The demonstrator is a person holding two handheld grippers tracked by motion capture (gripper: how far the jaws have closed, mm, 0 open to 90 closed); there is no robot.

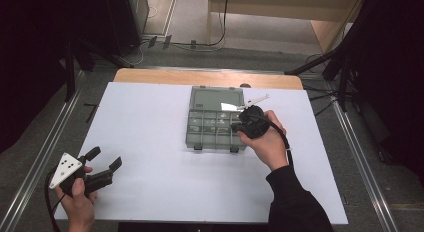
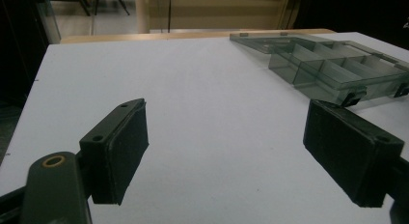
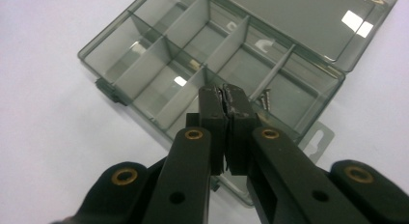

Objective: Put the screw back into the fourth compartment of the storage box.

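A smoke-grey, see-through plastic organiser box with its lid folded open is lying flat on the white table sheet, toward the far middle of it, its thin dividers splitting the tray into several small compartments. In the right gripper view, two small metal screws are lying in one compartment just beside the jaw tips; the other compartments are looking empty, though reflections are making that hard to confirm.

The right gripper is hanging over the near right part of the box, pointing down into it, and its jaws are pressing flat against each other with nothing visible between the pads. The right hand is wrapping the gripper's body from the near side. By my reading, the step in hand is work at the screw compartment: either a screw is being sought or one is being dropped off, and the pictures are not settling which.

The left gripper is waiting well apart from the box, near the front left corner of the sheet, its jaws standing wide with only bare sheet between them.

If the screws are the target, the next move is calling for parting the right jaws, lining them up across one screw inside the narrow walls, and closing gently without dragging the light box.
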